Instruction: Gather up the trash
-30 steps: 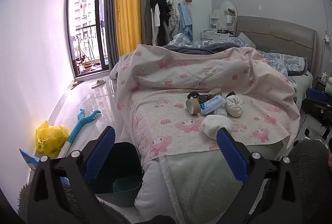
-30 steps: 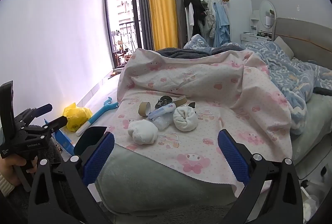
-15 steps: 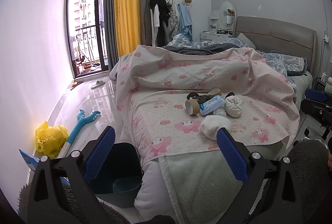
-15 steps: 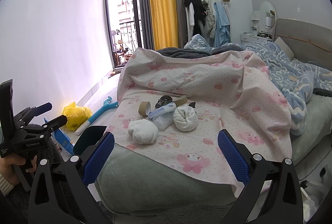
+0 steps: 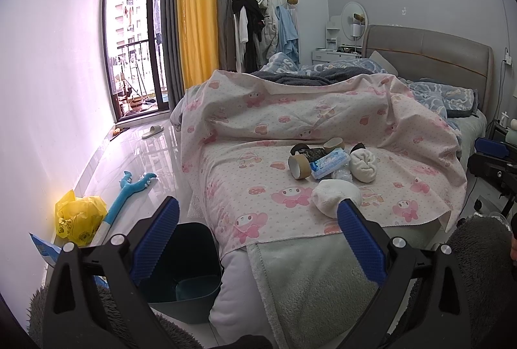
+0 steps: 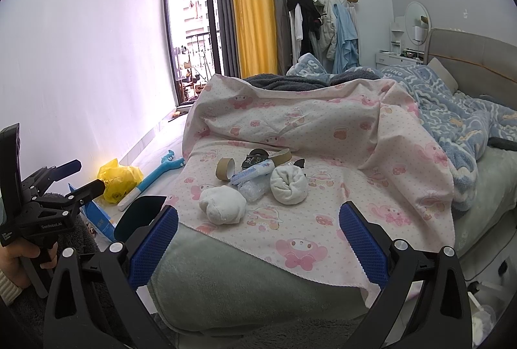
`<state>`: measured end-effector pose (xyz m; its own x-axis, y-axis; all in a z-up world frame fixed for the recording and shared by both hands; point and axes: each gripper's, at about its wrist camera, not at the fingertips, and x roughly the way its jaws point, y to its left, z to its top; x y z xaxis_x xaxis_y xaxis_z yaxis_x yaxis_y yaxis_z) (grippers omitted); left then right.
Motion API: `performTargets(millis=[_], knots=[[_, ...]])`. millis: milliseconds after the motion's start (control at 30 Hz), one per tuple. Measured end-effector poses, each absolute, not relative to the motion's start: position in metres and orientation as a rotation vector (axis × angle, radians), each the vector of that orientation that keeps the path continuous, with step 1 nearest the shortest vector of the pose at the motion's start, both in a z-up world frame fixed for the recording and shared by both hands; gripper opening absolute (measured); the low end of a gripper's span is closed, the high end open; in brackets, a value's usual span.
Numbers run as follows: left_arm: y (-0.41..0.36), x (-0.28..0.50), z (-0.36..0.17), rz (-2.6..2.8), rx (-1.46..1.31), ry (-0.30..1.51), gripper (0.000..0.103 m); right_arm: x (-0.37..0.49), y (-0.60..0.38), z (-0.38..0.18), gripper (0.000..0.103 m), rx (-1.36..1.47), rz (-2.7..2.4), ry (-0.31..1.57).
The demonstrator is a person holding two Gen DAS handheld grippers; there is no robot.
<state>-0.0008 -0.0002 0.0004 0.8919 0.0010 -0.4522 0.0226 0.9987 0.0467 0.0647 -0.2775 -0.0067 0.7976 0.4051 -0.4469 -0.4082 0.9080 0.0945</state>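
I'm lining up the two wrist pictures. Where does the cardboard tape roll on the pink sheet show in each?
Left wrist view: the cardboard tape roll lies right of centre, at the left end of the trash pile.
Right wrist view: left of centre, again at the pile's left end.
Shared landmark: the yellow curtain.

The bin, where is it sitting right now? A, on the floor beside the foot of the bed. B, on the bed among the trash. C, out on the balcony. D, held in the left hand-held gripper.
A: the dark bin stands on the floor against the near corner of the bed, below the trash pile, and no gripper touches it.
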Motion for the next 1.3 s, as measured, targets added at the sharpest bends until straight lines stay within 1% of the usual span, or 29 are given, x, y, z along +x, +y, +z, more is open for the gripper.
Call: performTargets(millis=[100, 1300], knots=[[-0.011, -0.001, 0.008, -0.011, 0.052, 0.470, 0.100, 0.064, -0.277, -0.007, 0.101, -0.007, 0.436, 0.478], [-0.010, -0.001, 0.007, -0.011, 0.054, 0.467, 0.100, 0.064, -0.277, -0.006, 0.101, -0.011, 0.435, 0.478]])
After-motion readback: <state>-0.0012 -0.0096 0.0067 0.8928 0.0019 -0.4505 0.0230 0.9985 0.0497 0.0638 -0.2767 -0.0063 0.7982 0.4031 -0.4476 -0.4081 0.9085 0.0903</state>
